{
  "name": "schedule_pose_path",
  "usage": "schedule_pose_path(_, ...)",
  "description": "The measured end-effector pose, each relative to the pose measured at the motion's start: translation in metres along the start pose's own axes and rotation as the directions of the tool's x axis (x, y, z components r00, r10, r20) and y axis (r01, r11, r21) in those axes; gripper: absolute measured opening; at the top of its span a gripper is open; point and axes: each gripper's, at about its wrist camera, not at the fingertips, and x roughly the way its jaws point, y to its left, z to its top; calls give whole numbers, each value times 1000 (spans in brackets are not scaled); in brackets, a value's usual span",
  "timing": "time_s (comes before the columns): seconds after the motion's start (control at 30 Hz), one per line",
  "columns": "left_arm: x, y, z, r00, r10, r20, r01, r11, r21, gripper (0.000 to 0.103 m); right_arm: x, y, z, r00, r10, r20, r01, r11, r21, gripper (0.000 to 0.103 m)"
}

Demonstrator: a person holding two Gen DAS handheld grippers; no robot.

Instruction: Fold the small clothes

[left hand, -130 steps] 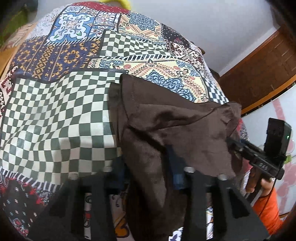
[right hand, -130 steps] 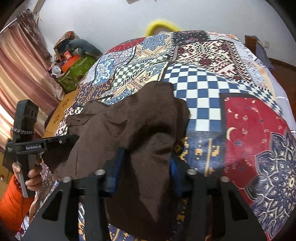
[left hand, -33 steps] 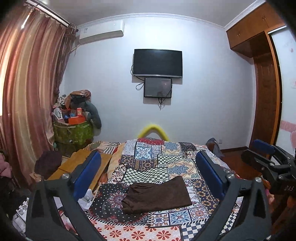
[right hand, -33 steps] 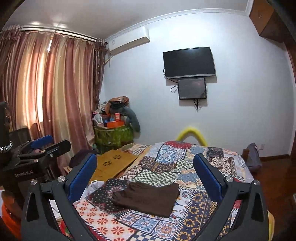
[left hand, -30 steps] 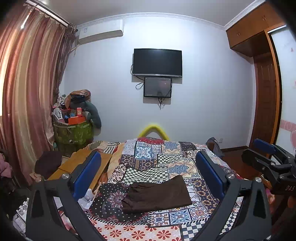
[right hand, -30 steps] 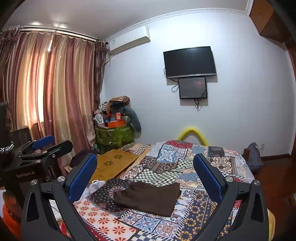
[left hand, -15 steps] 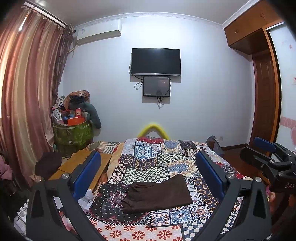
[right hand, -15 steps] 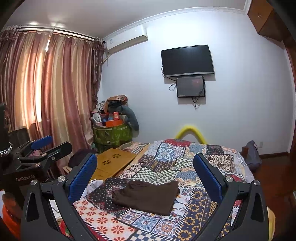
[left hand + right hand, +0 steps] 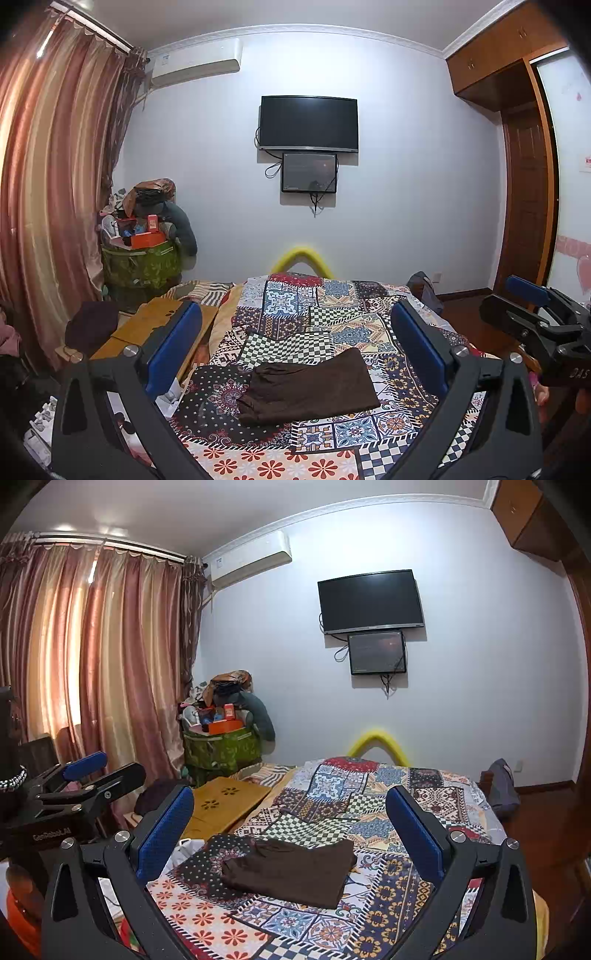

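Patchwork bedding covers the bed under a wall-mounted television. On it, near the foot, lies the brown garment, folded flat. I hold my left tool and right tool raised well apart from it, both spread wide and empty.

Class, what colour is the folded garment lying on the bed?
Dark brown garment, plain with no pattern; clearest in the left wrist view.
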Motion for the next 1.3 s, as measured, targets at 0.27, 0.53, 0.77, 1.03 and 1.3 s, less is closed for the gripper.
schedule_pose_path(0.27,0,0,1,1000,-4,-1,4,1000,-2,103,0,0,1,1000,0,-2,0,1000,2,103)
schedule_pose_path(0.53,1,0,0,1000,-7,-2,7,1000,-1,103,-1,1,2,1000,-5,3,5,1000,0,103)
schedule_pose_path(0.77,2,1,1,1000,-9,-2,9,1000,-2,103,-1,1,2,1000,-6,4,6,1000,-1,103)
schedule_pose_path(1.03,3,0,1,1000,-12,-5,12,1000,-2,103,-1,1,4,1000,-5,3,5,1000,2,103)
schedule_pose_path(1.3,5,-1,1,1000,-17,-10,17,1000,-4,103,0,0,4,1000,-2,4,2,1000,9,103)
